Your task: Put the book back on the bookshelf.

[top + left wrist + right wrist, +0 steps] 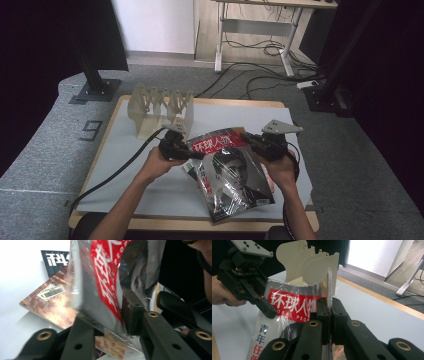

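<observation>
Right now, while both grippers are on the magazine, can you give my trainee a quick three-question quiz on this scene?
1. True or false: the left gripper and right gripper each clamp the magazine.
2. What stands behind the magazine on the table? A) cream rack B) kettle C) lamp
3. What lies under the raised magazine?

Key: 1 true; 2 A; 3 other magazines.

both grippers black: left gripper [196, 152] trails thick black cable, right gripper [246, 137] carries grey three-cornered plate, brass-ringed screw holes on jaws; forearms bare, no sleeves.
</observation>
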Available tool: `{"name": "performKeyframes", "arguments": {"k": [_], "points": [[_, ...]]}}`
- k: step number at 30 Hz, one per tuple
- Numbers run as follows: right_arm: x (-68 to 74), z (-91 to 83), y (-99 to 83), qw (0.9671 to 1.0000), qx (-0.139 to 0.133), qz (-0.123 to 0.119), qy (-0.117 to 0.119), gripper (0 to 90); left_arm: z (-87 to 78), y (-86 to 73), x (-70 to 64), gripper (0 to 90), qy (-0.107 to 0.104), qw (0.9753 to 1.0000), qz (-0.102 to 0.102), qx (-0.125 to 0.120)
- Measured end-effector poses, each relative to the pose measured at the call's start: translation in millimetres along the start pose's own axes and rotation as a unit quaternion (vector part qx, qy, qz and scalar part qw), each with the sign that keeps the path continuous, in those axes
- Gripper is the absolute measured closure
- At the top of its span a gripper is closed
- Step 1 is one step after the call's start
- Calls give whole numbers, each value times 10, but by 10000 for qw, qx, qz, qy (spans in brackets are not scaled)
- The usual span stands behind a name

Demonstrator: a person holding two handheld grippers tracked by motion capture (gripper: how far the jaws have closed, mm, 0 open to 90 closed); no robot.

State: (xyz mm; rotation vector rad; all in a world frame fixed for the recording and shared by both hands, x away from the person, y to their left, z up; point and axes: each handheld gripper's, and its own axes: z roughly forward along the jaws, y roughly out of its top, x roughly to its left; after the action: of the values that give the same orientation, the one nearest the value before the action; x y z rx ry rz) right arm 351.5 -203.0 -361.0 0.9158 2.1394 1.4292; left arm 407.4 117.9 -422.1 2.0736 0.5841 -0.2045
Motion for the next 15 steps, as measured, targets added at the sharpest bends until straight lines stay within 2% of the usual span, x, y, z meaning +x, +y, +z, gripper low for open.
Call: {"name": "performKeyframes", "arguments": {"k": [6, 10, 15], "points": [[-19, -44, 41, 10000, -88, 14, -19, 857, -95, 153, -63, 780, 31, 10000, 19, 11], [-31, -89, 98, 9999, -166, 18, -44, 857, -156, 236, -91, 801, 37, 10000, -51, -29], [-70, -152, 168, 9996, -287, 65, -47, 857, -304, 397, -171, 821, 66, 9998, -34, -185]]}}
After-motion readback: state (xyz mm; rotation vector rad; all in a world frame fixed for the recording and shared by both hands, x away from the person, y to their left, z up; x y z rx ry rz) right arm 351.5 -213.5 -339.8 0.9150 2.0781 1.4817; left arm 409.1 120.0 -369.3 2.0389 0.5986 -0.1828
